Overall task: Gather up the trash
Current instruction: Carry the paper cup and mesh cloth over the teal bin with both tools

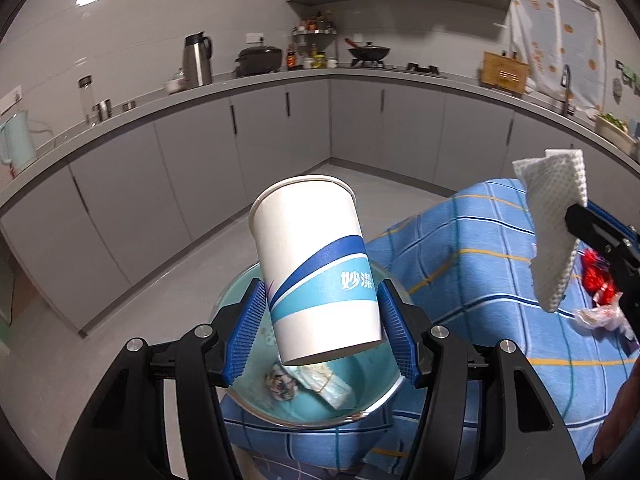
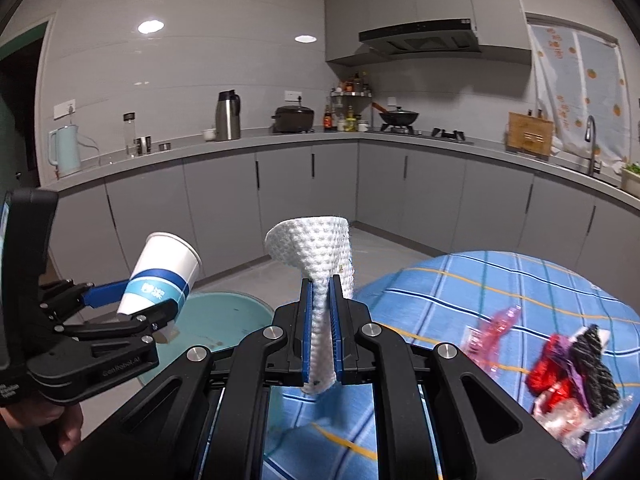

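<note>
Trash is in both hands: the left gripper [image 1: 322, 320] has its blue pads pressed against the lower sides of a white paper cup [image 1: 316, 264] with blue bands, held tilted with its open rim upward, directly above a teal bin [image 1: 360, 396]. Inside the bin lie a crumpled wad [image 1: 282, 386] and a folded pale wrapper [image 1: 334, 386]. The right gripper [image 2: 321, 330] is closed almost completely on a white waffle-textured paper towel [image 2: 320, 248], which fans out above the pads and pokes out below them. The bin stands just beside a desk covered with a blue checked cloth [image 2: 480, 284]. On that cloth, well apart from the bin, lie red and clear plastic wrappers [image 2: 556, 380] and a black crumpled piece [image 2: 596, 368]. Grey kitchen cabinets [image 2: 280, 196] line the far walls.
</note>
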A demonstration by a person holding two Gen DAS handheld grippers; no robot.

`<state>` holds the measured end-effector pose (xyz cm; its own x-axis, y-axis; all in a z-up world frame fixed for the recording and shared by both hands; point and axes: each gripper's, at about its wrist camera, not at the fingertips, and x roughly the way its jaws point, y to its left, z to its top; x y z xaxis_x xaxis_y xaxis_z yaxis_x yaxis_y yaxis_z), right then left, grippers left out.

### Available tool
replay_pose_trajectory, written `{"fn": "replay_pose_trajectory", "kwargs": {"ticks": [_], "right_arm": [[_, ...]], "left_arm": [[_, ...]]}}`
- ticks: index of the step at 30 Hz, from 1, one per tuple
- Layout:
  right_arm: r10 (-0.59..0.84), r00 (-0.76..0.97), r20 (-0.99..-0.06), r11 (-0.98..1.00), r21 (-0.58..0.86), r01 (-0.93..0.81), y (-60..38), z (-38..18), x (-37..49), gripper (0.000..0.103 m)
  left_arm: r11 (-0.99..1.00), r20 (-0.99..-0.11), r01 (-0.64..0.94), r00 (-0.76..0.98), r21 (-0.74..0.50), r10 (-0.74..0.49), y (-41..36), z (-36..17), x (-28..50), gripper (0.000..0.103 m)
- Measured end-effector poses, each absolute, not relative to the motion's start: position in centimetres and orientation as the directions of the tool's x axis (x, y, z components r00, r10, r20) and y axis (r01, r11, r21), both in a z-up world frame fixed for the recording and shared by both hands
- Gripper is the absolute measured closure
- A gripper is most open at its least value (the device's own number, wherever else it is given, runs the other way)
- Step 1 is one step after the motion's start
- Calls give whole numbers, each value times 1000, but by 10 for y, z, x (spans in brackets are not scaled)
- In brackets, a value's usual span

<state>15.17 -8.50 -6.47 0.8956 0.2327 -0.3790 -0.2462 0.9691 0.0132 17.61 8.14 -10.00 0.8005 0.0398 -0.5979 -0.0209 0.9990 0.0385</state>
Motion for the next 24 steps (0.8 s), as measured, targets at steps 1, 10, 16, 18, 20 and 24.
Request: {"fn": "replay_pose_trajectory", "kwargs": {"ticks": [1,10,16,18,20,24], "right_arm": [[243,894,-376,966,12,-257,-81,-64,153,94],[320,871,-374,942,27,-335,-46,-63,173,94],[354,850,-390,930,49,-365,-32,-67,186,94],[364,845,-392,926,53,-374,-28,-68,189,94],[372,842,-392,922,54,-382,-24,-69,192,94],[395,829,-396,911,57,-408,-12,-74,198,94]], "left_arm": [[998,-596,-38,801,44,56,86,-101,177,45],[995,-606,-99,789,30,97,111,-106,186,45],[993,-619,-119,778,19,106,118,-112,191,45],[992,-621,-126,776,20,111,120,-115,192,45],[991,-626,-129,771,19,112,123,-117,195,45],[991,-634,-134,765,17,114,124,-121,198,45]]}}
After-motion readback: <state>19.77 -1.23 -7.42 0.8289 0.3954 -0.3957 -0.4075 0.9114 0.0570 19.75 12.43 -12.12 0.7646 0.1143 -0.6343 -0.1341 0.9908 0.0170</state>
